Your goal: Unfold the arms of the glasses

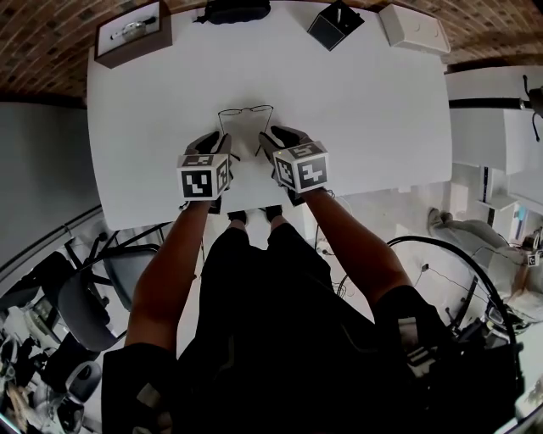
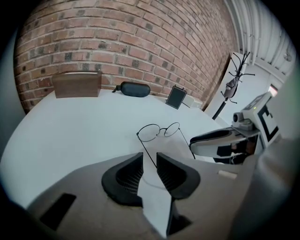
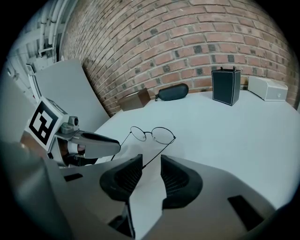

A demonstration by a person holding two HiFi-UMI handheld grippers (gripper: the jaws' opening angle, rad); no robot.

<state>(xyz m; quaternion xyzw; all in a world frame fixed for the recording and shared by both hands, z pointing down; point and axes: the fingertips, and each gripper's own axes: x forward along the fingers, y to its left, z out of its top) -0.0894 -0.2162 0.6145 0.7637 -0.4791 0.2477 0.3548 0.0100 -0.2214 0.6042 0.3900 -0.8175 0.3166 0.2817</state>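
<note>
Thin wire-framed round glasses (image 1: pixel 246 111) lie on the white table (image 1: pixel 144 110), lenses away from me, both arms swung out toward me. My left gripper (image 1: pixel 214 141) sits at the end of the left arm. In the left gripper view the glasses (image 2: pixel 159 131) lie just ahead and that arm runs back between the jaws of the left gripper (image 2: pixel 150 166), which stand apart with a clear gap. My right gripper (image 1: pixel 278 136) is at the other arm. In the right gripper view the glasses (image 3: pixel 152 134) send the arm's tip between the parted jaws of the right gripper (image 3: pixel 151 171). Neither pair of pads presses on the wire.
Along the table's far edge stand a brown box (image 1: pixel 133 32), a black glasses case (image 1: pixel 233 10), a black box (image 1: pixel 335 24) and a white box (image 1: pixel 413 27). Behind them is a brick wall. The table's near edge is just behind both grippers.
</note>
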